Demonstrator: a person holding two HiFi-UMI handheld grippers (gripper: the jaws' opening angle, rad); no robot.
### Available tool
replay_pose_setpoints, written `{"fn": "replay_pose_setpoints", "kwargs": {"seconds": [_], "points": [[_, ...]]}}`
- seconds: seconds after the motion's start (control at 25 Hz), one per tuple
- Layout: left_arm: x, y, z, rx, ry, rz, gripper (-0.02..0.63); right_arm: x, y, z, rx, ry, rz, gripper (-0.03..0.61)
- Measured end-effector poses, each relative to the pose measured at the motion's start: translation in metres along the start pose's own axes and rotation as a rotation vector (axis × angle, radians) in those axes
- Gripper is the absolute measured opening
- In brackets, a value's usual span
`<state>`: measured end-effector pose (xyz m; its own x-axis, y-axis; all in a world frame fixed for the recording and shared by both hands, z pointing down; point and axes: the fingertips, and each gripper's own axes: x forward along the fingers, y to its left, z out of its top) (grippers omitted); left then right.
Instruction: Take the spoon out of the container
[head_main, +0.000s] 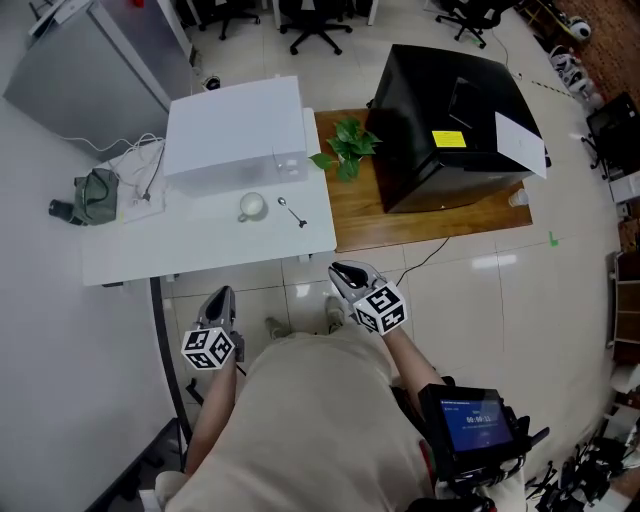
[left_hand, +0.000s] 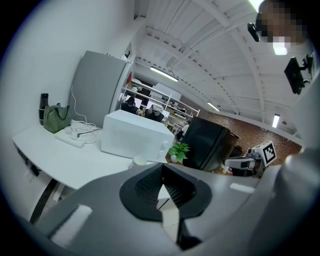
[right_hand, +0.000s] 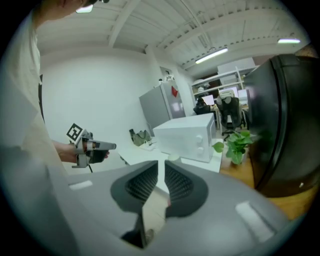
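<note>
Bench (head_main: 120, 255): carrying a microwave (head_main: 235, 130).
Left gripper (head_main: 221, 295), right gripper (head_main: 342, 270): hanging well back from the microwave, both empty. Left jaws are resting together; right jaws are standing barely apart.
Container (head_main: 252, 206): sitting just before the microwave.
Spoon (head_main: 292, 213): lying beside the container, already out. Task is looking finished.

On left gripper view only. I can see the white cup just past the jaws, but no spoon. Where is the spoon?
Observer: Head view: the spoon lies flat on the white table, just right of the cup, not in it.
Operator: Right gripper carrying anything?
Observer: No. Right gripper view: the right gripper has its jaws slightly apart with nothing between them.
Operator: Are we over the table?
Observer: No. Head view: both grippers, the left gripper included, sit short of the table's near edge, over the floor.
</note>
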<state>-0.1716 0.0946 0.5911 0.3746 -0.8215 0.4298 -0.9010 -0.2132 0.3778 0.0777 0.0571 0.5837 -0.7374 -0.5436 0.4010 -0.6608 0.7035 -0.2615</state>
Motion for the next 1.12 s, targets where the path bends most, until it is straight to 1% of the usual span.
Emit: {"fn": "replay_pose_setpoints", "kwargs": {"seconds": [0.08, 0.24, 0.44, 0.6, 0.84, 1.12], "points": [[-0.001, 0.009, -0.002, -0.012, 0.005, 0.001, -0.011, 0.006, 0.001, 0.0, -0.015, 0.017, -0.01, 0.043], [0.0, 0.018, -0.006, -0.004, 0.026, -0.021, -0.011, 0.024, 0.004, 0.004, -0.023, 0.03, -0.025, 0.043], [0.006, 0.015, -0.007, -0.006, 0.038, -0.04, -0.011, 0.041, 0.01, 0.002, -0.04, 0.063, -0.014, 0.043], [0.011, 0.013, -0.003, 0.01, 0.04, -0.054, -0.011, 0.05, 0.014, 0.008, -0.062, 0.063, -0.009, 0.043], [0.015, 0.013, -0.003, 0.018, 0.046, -0.052, -0.011, 0.054, 0.011, 0.004, -0.063, 0.076, -0.004, 0.043], [0.016, 0.003, -0.012, 0.037, 0.067, -0.066, -0.011, 0.049, 0.003, -0.006, -0.049, 0.088, -0.025, 0.041]]}}
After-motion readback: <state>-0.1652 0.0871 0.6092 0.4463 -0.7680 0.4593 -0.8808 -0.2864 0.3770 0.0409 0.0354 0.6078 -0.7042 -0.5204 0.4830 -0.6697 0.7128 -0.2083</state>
